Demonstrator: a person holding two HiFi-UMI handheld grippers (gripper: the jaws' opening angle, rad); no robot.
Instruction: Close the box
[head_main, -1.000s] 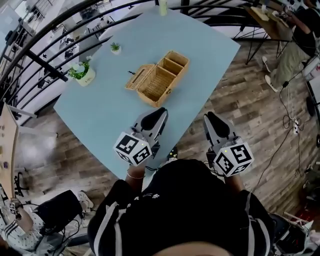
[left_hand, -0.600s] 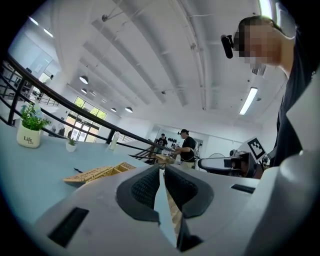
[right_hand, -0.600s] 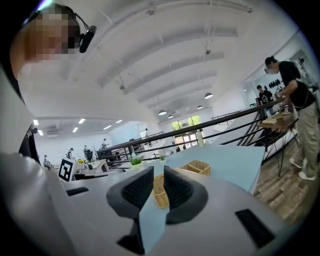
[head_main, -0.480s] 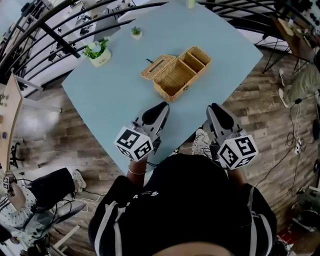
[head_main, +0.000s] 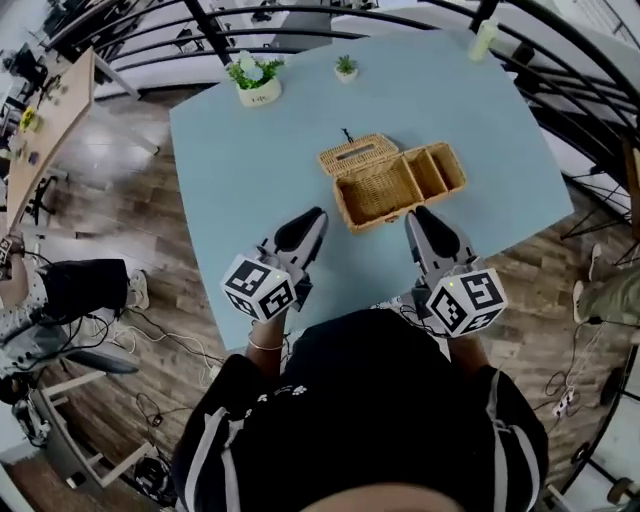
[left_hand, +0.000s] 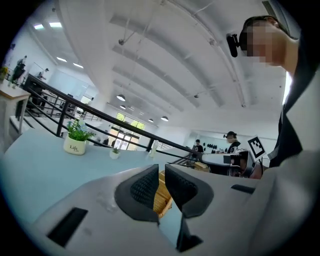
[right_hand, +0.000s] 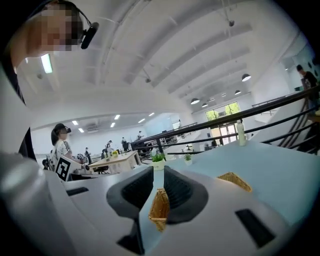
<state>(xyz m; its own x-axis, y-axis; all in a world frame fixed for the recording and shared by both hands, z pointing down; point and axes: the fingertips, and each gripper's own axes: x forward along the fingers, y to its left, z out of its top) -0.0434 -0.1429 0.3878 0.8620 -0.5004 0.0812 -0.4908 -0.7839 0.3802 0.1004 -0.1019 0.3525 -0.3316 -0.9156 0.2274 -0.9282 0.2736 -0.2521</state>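
An open wicker box (head_main: 392, 185) sits on the light blue table (head_main: 250, 190), its lid (head_main: 357, 155) folded back on the far side and its compartments showing. My left gripper (head_main: 315, 215) hovers just left of the box's near corner, jaws shut with nothing between them. My right gripper (head_main: 420, 215) hovers at the box's near right side, jaws also close together and empty. In the left gripper view the box (left_hand: 162, 192) shows past the left gripper (left_hand: 161, 170). In the right gripper view the box (right_hand: 160, 207) lies just beyond the right gripper (right_hand: 158, 172).
A white potted plant (head_main: 255, 80), a tiny plant (head_main: 346, 68) and a pale bottle (head_main: 483, 40) stand along the table's far side. Black railings (head_main: 300, 12) run behind the table. A seated person (head_main: 40, 290) is at the left, on the wooden floor.
The view has swung round the table, so the box now lies straight ahead between both grippers and closer to them. Both grippers keep their jaws together.
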